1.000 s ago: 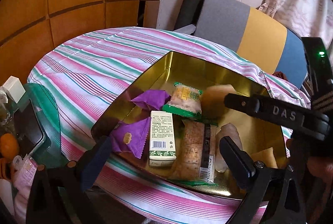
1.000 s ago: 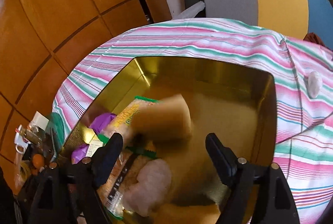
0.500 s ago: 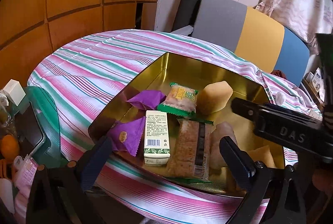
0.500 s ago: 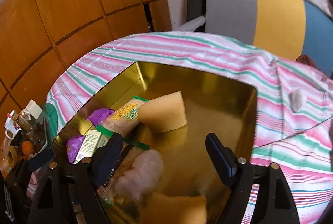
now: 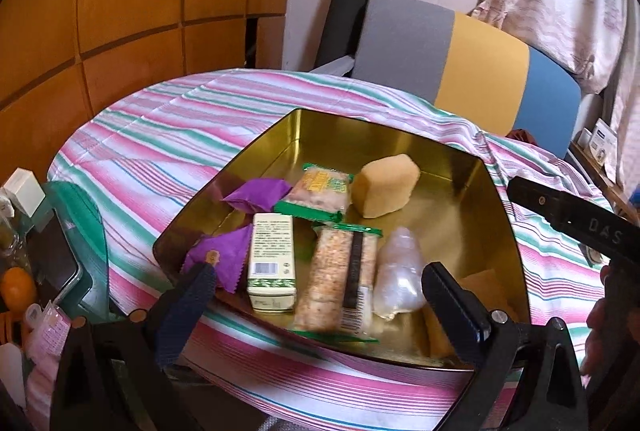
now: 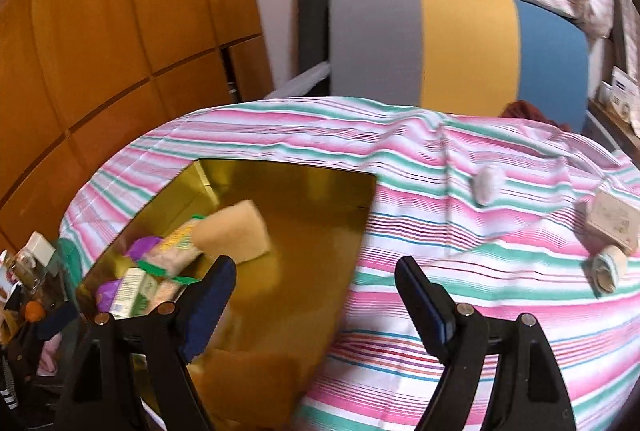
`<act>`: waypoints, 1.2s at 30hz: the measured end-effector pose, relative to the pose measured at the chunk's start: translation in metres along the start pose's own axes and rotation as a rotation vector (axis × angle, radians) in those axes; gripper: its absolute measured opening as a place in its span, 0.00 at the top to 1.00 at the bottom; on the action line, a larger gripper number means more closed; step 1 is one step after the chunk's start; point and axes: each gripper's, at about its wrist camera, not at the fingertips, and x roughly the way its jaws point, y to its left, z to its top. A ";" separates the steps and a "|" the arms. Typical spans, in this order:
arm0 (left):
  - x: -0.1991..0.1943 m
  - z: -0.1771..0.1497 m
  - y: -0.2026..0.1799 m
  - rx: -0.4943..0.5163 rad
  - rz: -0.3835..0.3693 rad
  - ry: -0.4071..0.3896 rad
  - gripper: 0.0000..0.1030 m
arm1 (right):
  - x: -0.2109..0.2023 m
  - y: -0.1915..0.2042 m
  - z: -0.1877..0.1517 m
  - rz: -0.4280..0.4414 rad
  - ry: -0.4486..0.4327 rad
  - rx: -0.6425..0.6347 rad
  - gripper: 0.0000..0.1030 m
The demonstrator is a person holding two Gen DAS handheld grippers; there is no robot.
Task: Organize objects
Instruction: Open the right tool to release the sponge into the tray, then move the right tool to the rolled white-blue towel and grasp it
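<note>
The gold tin (image 5: 404,135) sits on the striped tabletop (image 5: 168,127) and already holds most of the snacks: two purple sachets (image 5: 224,259), a white-green box (image 5: 272,263), a long cracker pack (image 5: 340,279), a green-edged pack (image 5: 320,191), a clear wrapped piece (image 5: 400,279) and a tan cake (image 5: 386,191). Outside the tin, in the right wrist view, a small pale wrapped piece (image 6: 486,185), a little printed box (image 6: 612,227) and a rolled item (image 6: 606,269) lie on the cloth to the right, well apart from the tin; these look like the next things to collect.

Risks, as I judge them: the cloth is loose and creased near the pale piece, so a low sweep of the gripper could snag a fold and drag the tin or the small items with it. The pale piece is small and rounded, so it may squirt out of a wide grip or roll toward the tabletop edge. The printed box and the roll lie close together near the far right edge; closing on one could knock the other off. The right view is blurred, so aim may be off.

The right gripper (image 6: 316,287) stands wide open with nothing between its fingers, above the tin's right rim and the cloth. The left gripper (image 5: 320,295) is also open and empty, above the tin's near side, touching nothing.
</note>
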 end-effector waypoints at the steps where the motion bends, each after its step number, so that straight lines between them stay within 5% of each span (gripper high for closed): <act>1: -0.001 -0.001 -0.003 0.011 -0.006 -0.003 0.00 | -0.002 -0.005 -0.002 -0.013 -0.001 0.007 0.19; 17: -0.006 -0.011 -0.028 0.075 -0.059 0.004 0.00 | -0.011 -0.097 -0.045 -0.182 0.046 0.192 0.19; 36: -0.019 -0.016 -0.046 0.106 -0.112 -0.010 0.00 | -0.023 -0.157 -0.067 -0.322 0.069 0.209 0.19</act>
